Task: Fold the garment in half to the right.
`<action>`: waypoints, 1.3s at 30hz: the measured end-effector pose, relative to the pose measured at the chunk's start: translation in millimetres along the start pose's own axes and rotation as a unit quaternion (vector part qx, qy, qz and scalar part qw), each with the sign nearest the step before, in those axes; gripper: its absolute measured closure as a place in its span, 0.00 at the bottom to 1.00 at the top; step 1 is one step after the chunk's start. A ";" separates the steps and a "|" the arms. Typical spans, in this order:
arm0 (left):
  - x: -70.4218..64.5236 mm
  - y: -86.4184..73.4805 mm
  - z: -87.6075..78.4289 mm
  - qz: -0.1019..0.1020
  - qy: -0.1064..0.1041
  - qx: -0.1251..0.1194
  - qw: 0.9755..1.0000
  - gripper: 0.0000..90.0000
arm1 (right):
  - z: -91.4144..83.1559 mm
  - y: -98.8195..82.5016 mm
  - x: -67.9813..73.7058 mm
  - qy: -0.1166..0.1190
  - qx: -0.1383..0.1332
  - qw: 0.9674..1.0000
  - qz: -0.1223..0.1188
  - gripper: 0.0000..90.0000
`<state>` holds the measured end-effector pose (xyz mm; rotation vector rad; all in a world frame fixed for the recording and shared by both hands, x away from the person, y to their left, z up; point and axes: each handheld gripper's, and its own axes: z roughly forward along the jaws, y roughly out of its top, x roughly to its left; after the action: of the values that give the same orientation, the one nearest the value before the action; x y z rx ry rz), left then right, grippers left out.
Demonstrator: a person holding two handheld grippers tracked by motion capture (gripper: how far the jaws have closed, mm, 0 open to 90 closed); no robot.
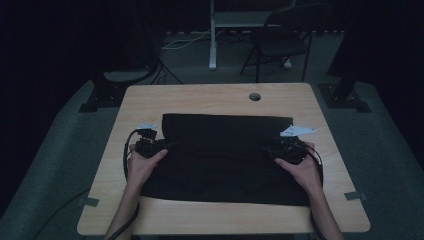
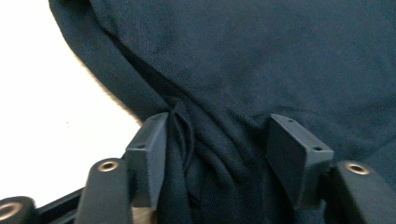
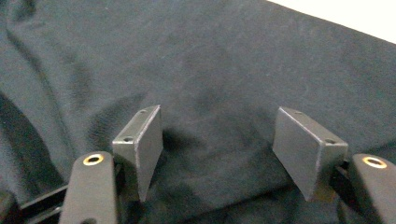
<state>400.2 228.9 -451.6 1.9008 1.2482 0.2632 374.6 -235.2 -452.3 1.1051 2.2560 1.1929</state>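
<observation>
Left hand-held gripper (image 2: 212, 140) jaws wide apart, straddling bunched dark garment (image 1: 227, 155) edge; right hand-held gripper (image 3: 229, 140) gaping over garment's right side on counter (image 1: 200, 97).

Black hand-held gripper (image 1: 165, 146), 2 brass-ringed screw holes.

1. We see a dark, near-black garment (image 1: 225, 155) spread across the middle of the high view, reaching from the centre left to the centre right of the frame.
2. Its far edge, toward the upper part of the frame, looks folded over into a thicker band.
3. In the left gripper view we see its knit fabric (image 2: 243, 70) bunched into folds at the lower centre.
4. In the right gripper view the cloth (image 3: 210, 84) lies mostly smooth, with soft creases at the left.
</observation>
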 end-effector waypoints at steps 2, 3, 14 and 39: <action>-5.0 2.7 2.3 0.005 0.017 0.008 1.000 0.53 | 0.4 0.2 0.9 0.001 0.002 1.000 0.000 0.37; -6.9 3.2 3.6 0.009 0.022 0.007 1.000 0.57 | 0.5 0.2 1.2 0.001 0.003 1.000 -0.001 0.37; -13.6 0.0 6.8 0.014 0.027 -0.002 1.000 0.84 | 2.5 -0.3 2.6 0.006 0.010 1.000 -0.006 0.37; -15.0 8.7 -39.3 0.013 -0.049 -0.041 0.998 0.84 | 6.5 1.8 22.1 0.062 0.064 0.996 -0.027 0.41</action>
<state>376.3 235.4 -416.4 1.8377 1.1322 0.2282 365.5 -214.0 -453.6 1.0336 2.4706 1.1399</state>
